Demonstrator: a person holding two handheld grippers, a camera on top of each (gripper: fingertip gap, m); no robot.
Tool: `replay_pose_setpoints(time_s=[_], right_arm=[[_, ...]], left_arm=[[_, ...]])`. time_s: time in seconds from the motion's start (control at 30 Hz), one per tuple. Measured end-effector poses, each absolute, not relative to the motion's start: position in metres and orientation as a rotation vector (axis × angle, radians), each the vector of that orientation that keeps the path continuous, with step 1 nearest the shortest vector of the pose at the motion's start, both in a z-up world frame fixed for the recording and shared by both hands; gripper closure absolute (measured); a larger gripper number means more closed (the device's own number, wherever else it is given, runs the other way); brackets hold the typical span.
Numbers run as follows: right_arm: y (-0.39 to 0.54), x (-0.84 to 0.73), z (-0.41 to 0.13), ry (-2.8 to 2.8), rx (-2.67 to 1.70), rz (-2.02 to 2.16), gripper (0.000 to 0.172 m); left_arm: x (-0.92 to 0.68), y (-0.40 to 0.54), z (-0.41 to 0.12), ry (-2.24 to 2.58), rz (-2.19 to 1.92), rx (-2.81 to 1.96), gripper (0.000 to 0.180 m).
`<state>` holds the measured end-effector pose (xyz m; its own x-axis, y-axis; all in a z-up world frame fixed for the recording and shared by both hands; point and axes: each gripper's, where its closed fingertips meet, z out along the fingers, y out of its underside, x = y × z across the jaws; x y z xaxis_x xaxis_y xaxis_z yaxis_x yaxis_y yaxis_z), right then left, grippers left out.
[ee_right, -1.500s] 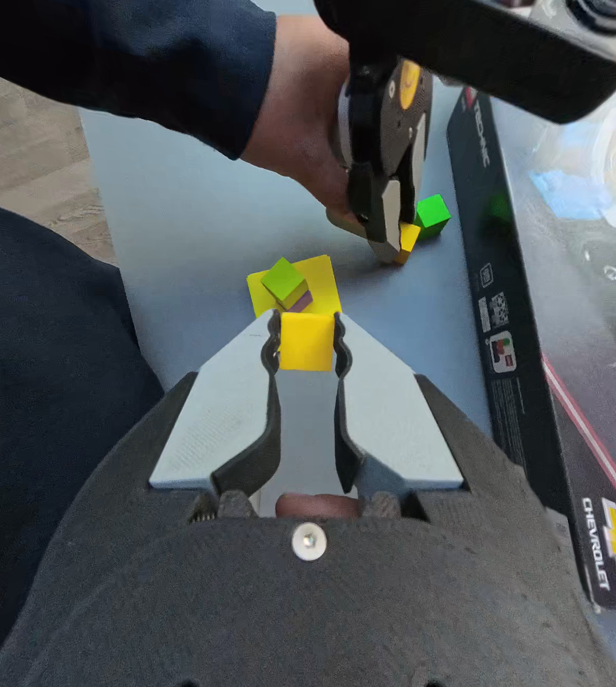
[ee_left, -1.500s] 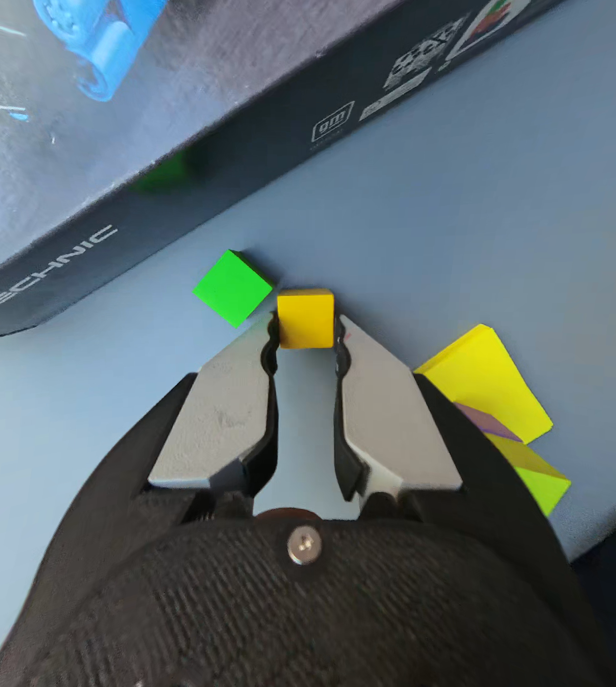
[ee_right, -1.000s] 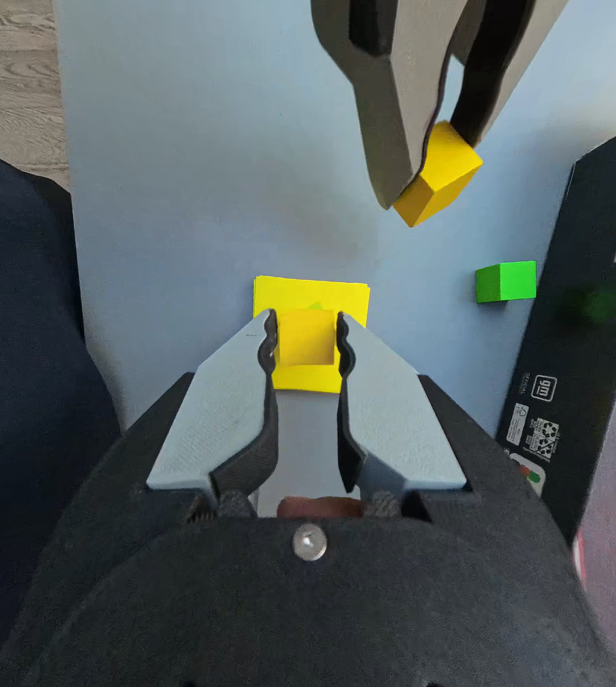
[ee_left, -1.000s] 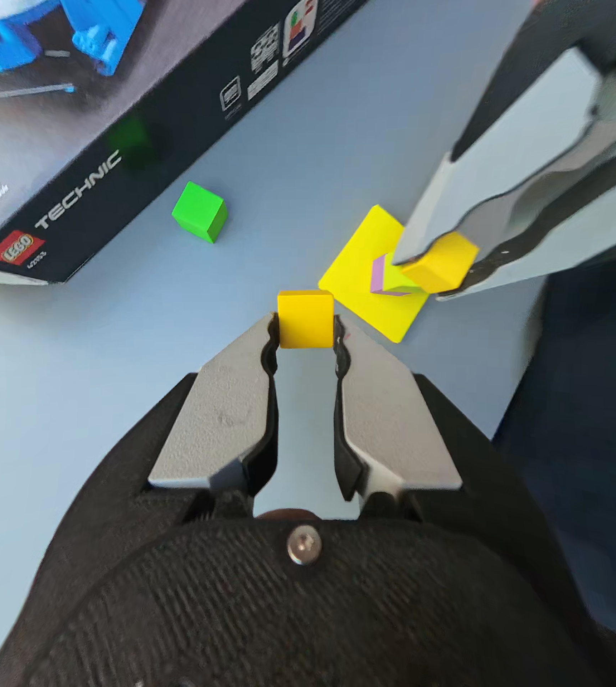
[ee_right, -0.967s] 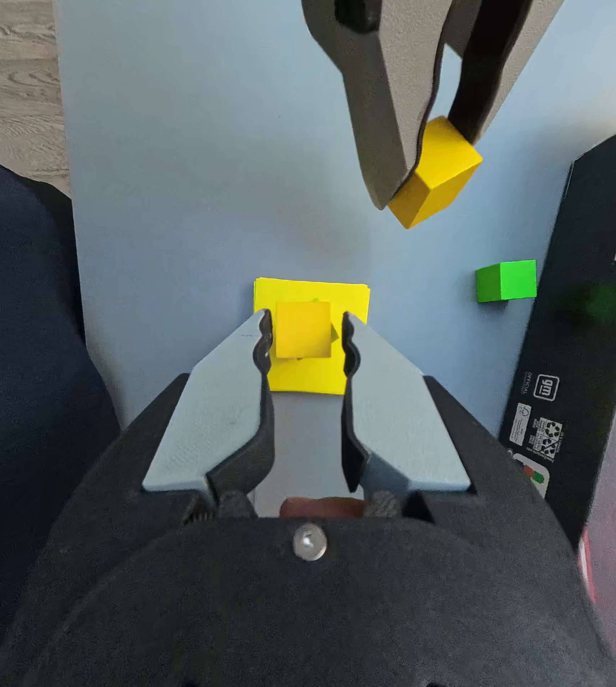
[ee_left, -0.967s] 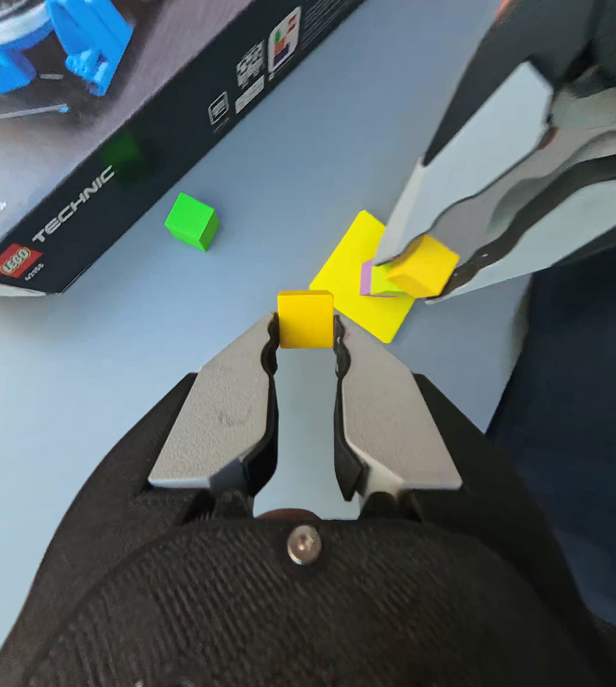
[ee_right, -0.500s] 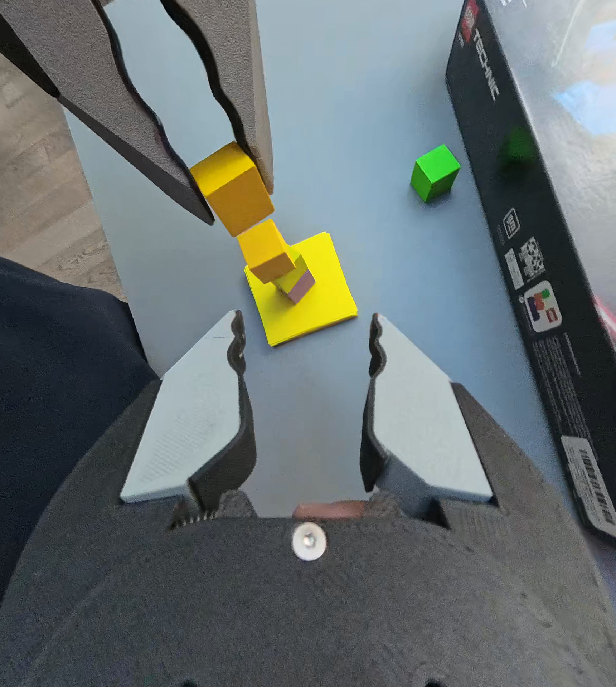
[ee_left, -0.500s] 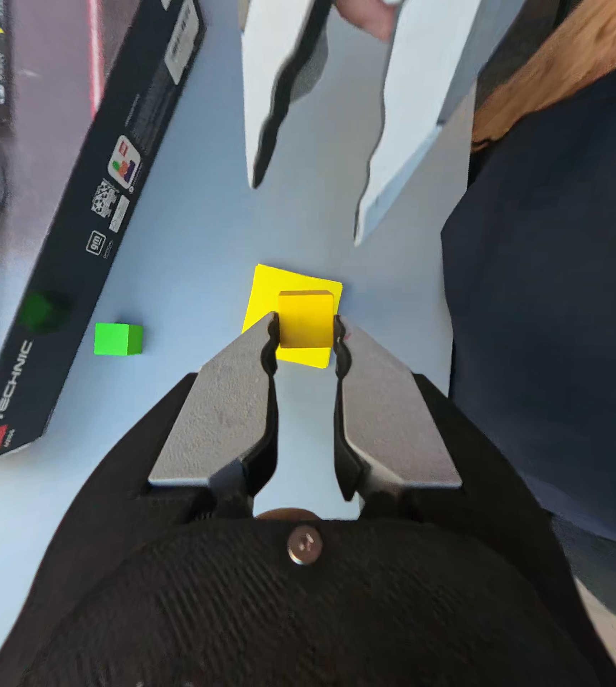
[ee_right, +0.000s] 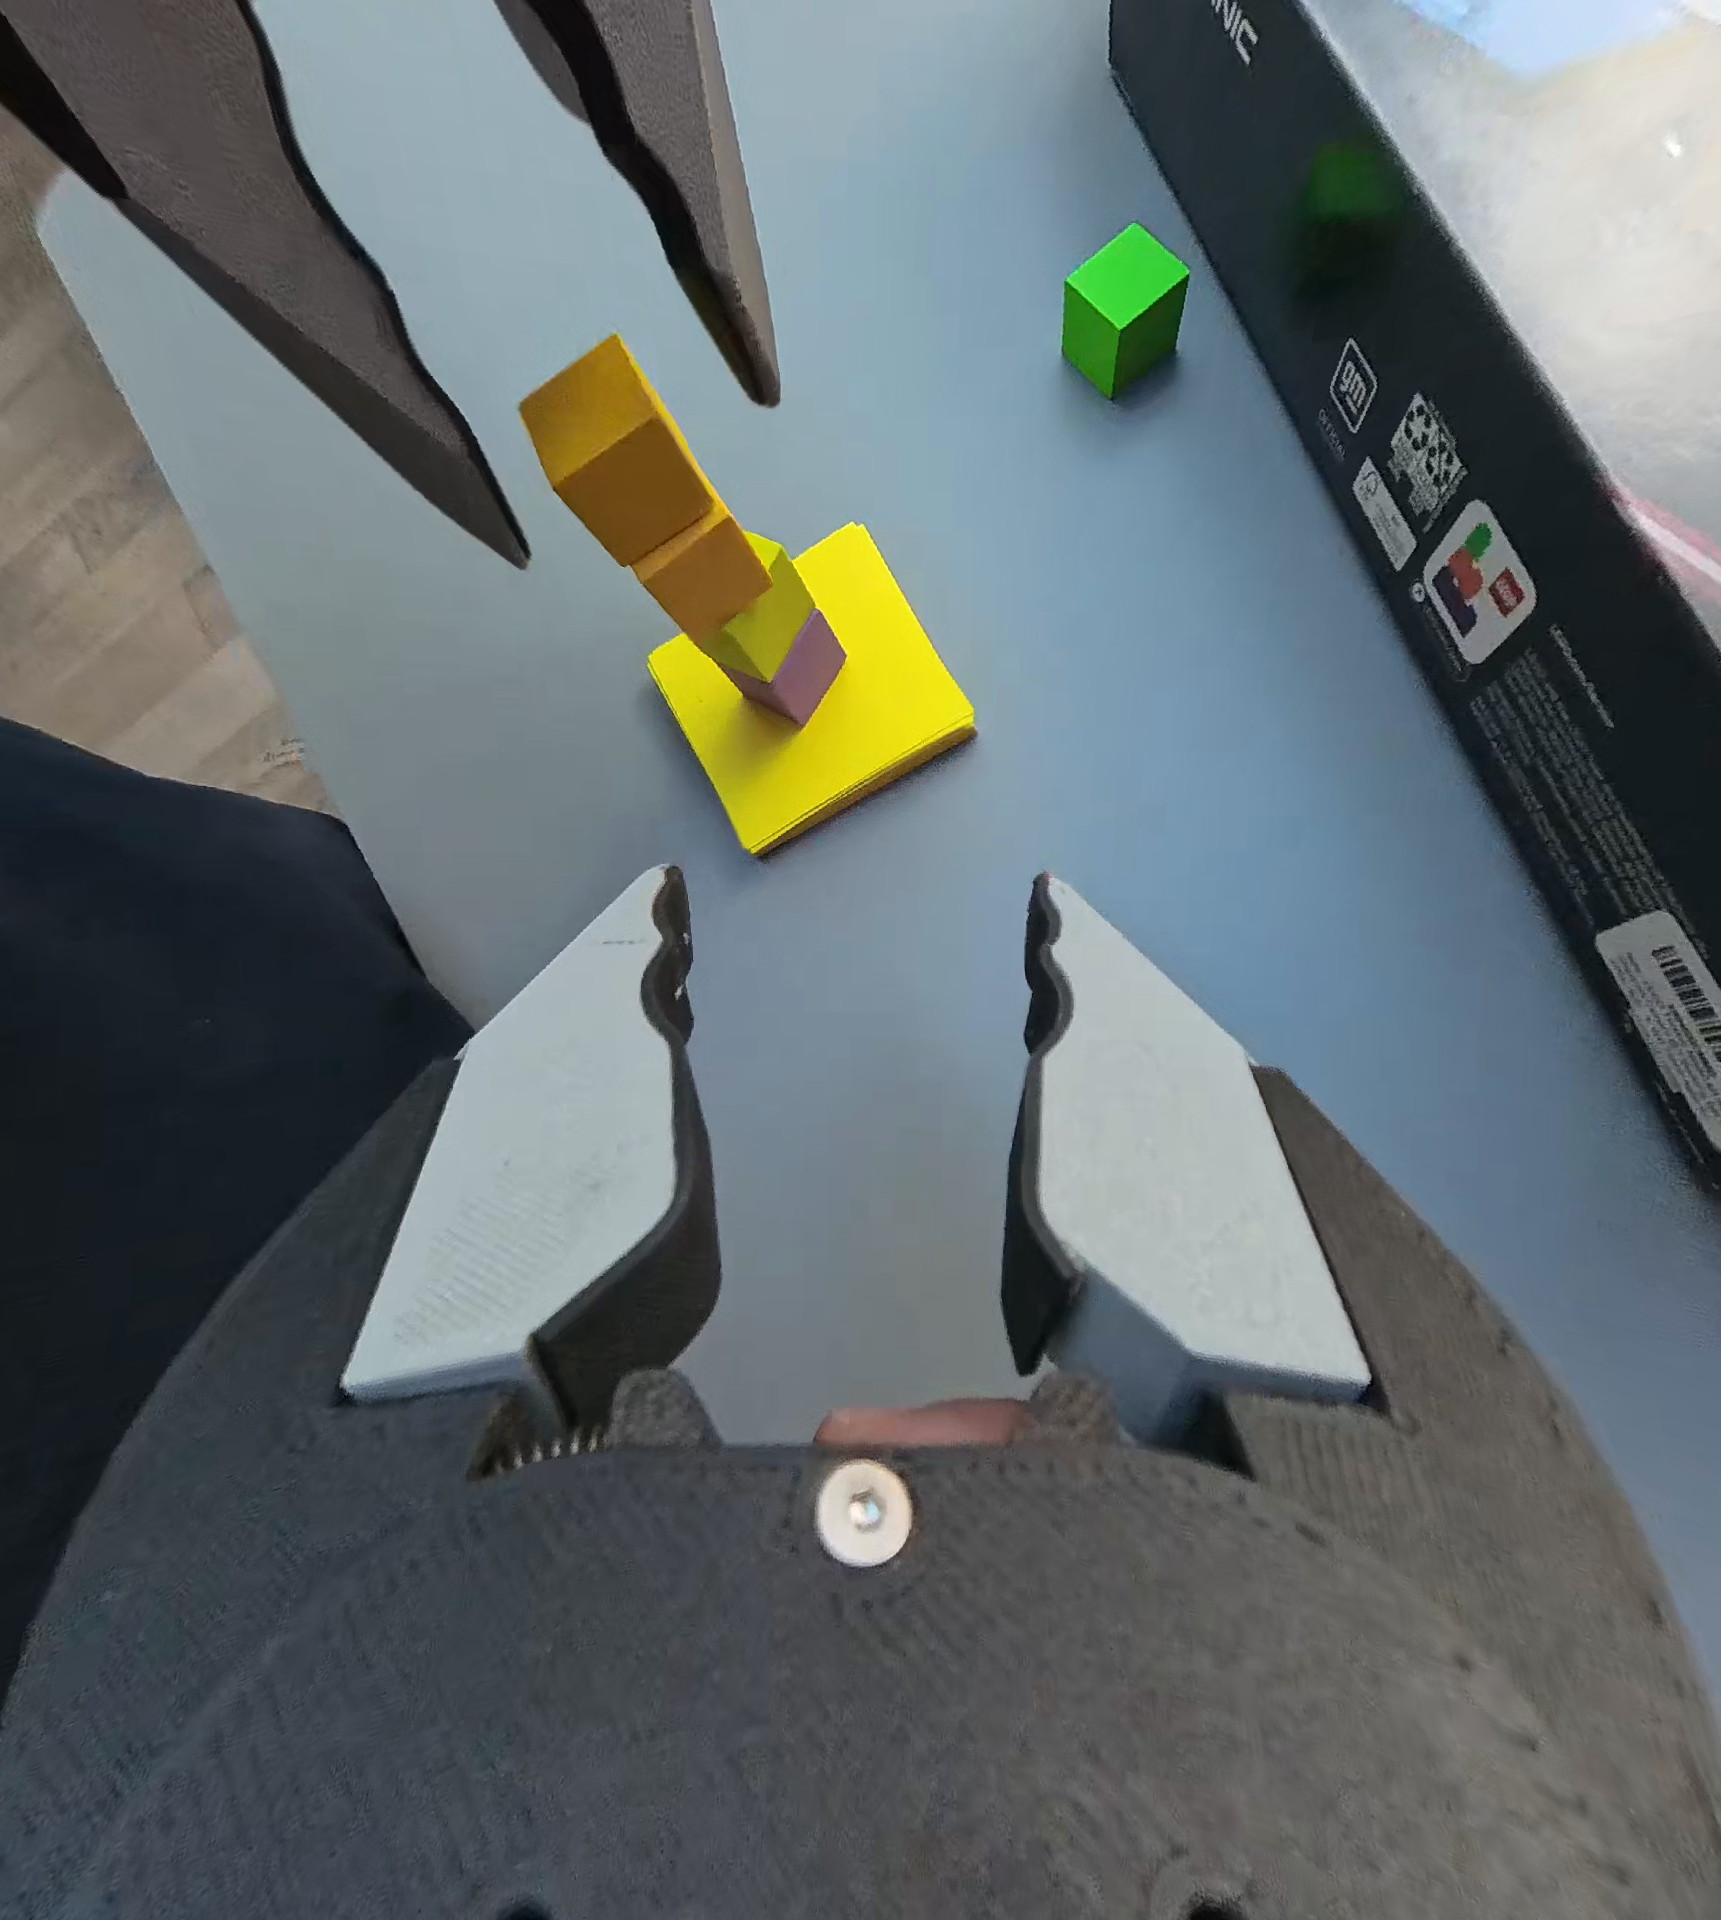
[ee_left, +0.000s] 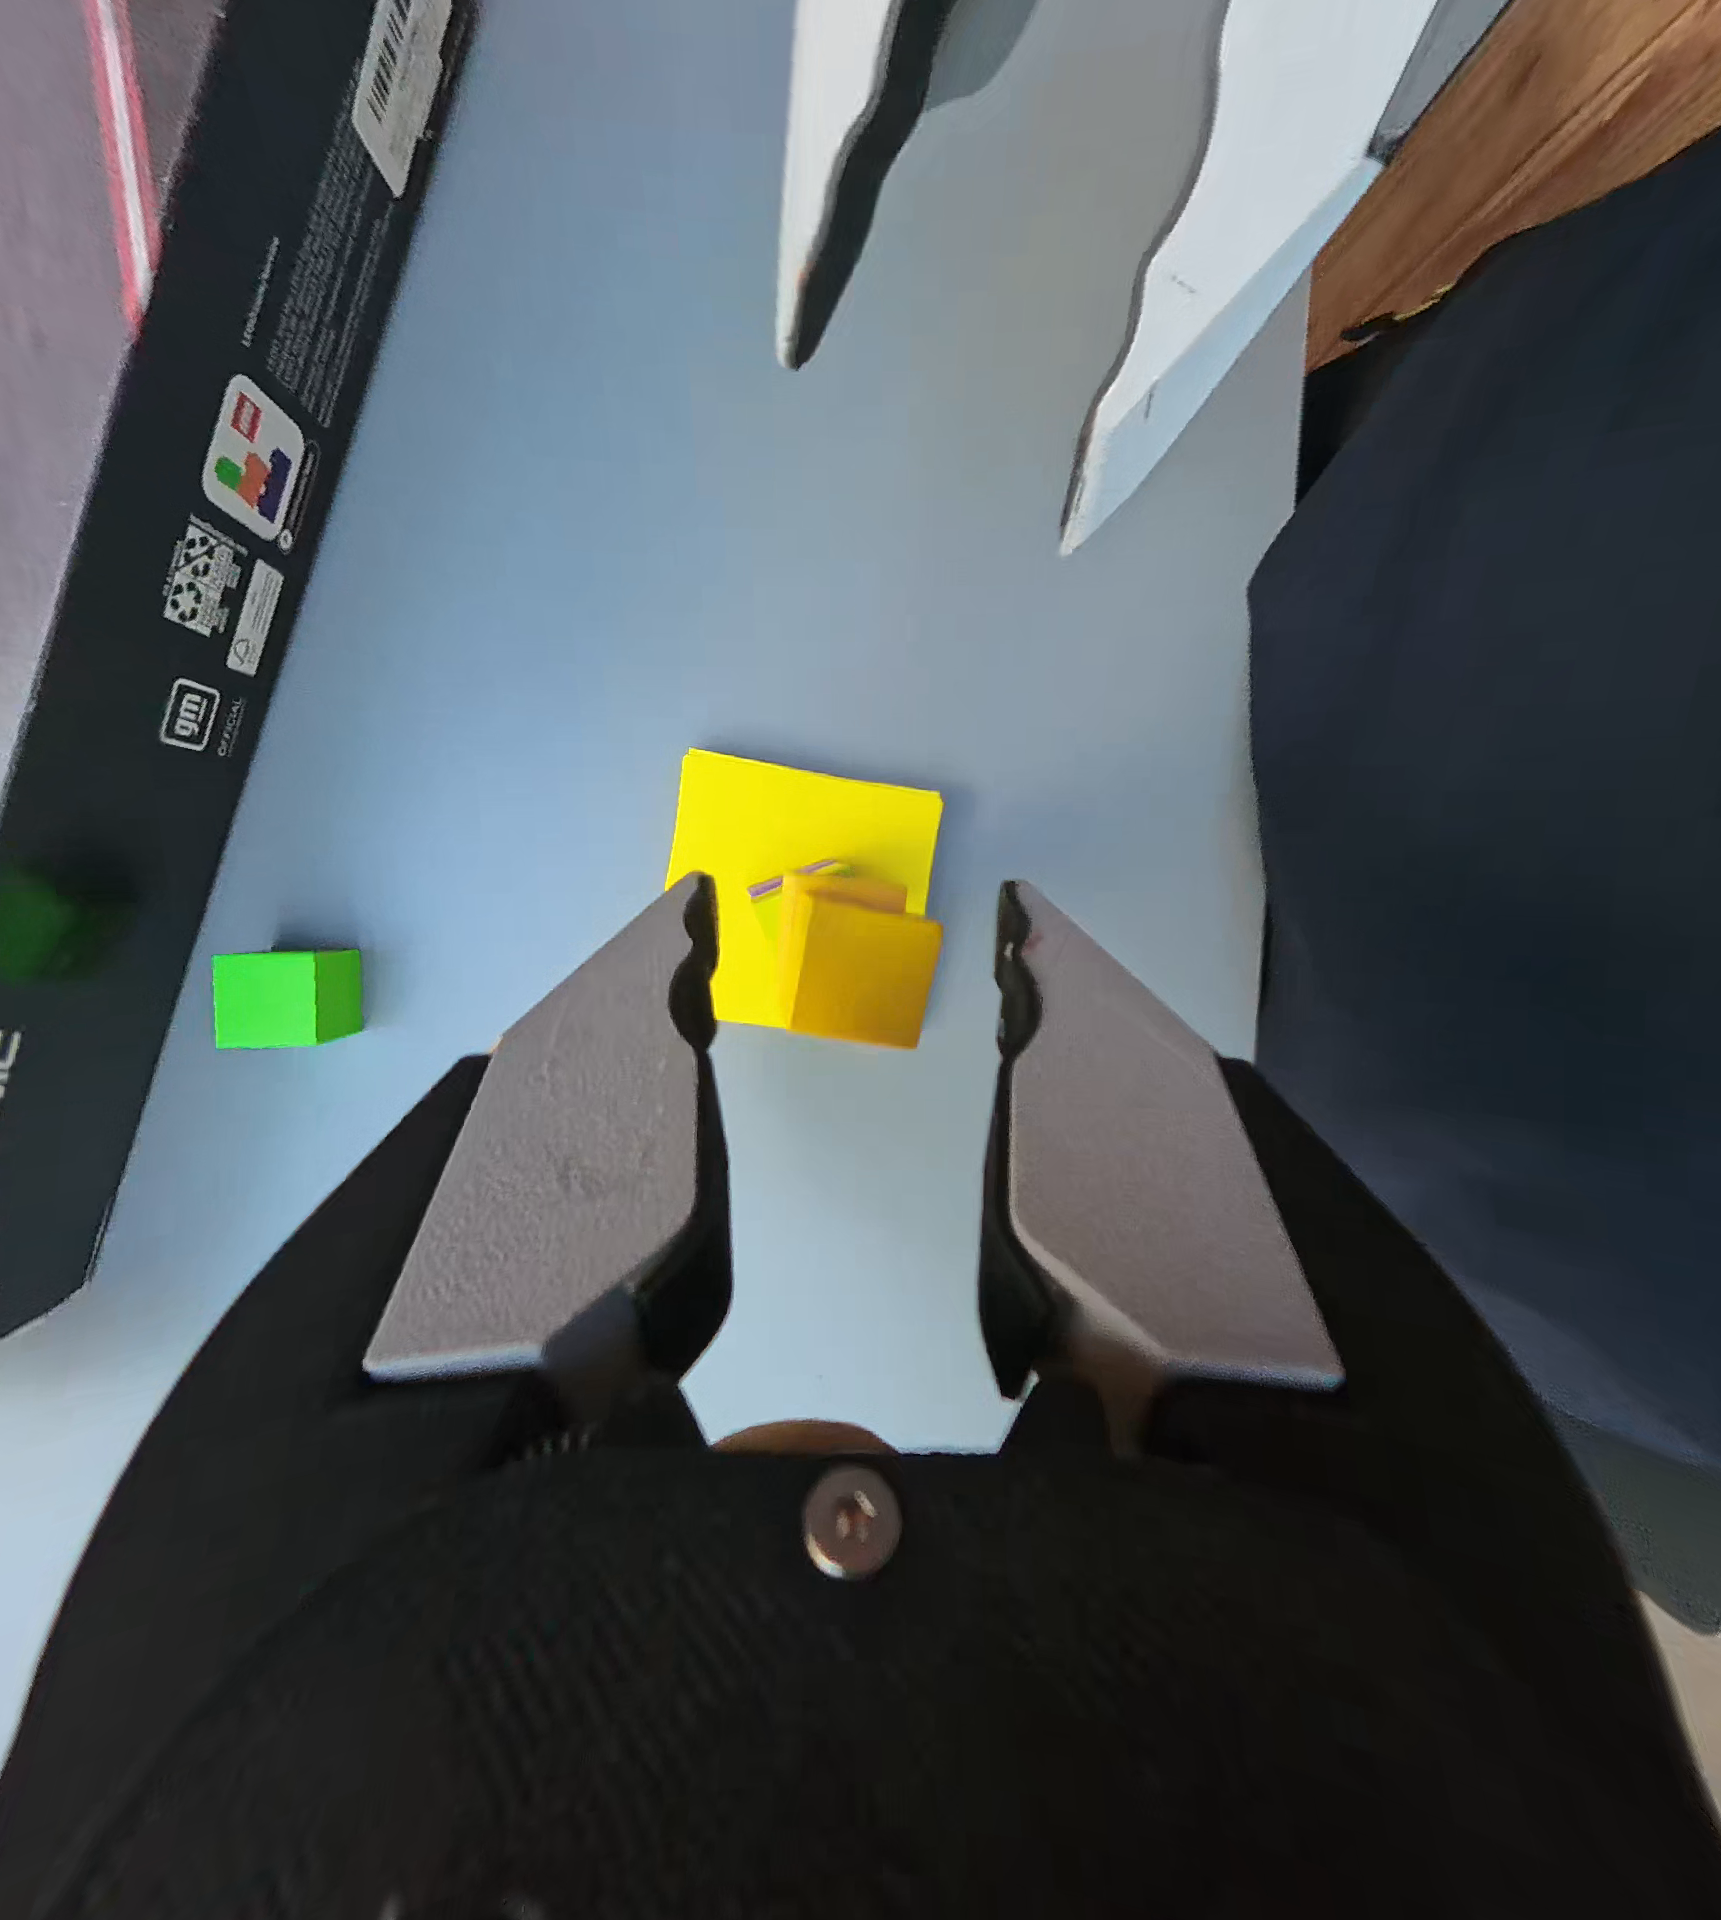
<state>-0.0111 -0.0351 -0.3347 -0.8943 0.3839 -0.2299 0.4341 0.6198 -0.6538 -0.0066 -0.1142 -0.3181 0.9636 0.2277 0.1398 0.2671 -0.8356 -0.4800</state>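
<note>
Over the yellow paper pad (ee_right: pixel 866 717), the left gripper (ee_left: pixel 851 966) stands spread clear of the top orange-yellow wooden cube (ee_right: pixel 617 452), so lifting straight should spare the leaning stack, the right gripper (ee_right: pixel 856 940) likewise open and empty.

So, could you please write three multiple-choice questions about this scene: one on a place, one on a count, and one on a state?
1. Where does the stack of cubes stand?
A. on the yellow paper pad
B. on the dark box
C. on the floor

2. How many cubes are in the stack?
A. two
B. four
C. six

3. How is the left hand-held gripper?
A. shut on a cube
B. open, fingers clear of the top cube
C. holding the pad

Answers: 1 A, the purple bottom cube sits on the pad. 2 B, two orange-yellow, one lime, one purple. 3 B, gaps show on both sides of the top cube.
</note>
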Motion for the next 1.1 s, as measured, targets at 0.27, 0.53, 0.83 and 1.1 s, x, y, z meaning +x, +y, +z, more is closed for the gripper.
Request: replay_pose_setpoints(time_s=[0.27,0.53,0.83,1.1], right_arm=[[-0.017,0.001,-0.346,2.743,0.784,-1.098,0.109],[-0.003,0.001,-0.347,2.731,0.853,-1.066,0.109],[0.034,0.012,-0.348,2.711,0.999,-1.009,0.111],[0.044,0.014,-0.349,2.688,1.045,-1.014,0.113]], left_arm=[[0.006,-0.147,-0.317,-0.484,-0.141,-2.545,0.119],[-0.07,-0.175,-0.332,-0.649,-0.043,-2.469,0.125],[-0.143,-0.167,-0.404,-0.54,0.114,-2.76,0.131],[-0.125,-0.156,-0.365,-0.525,-0.016,-2.724,0.155]])
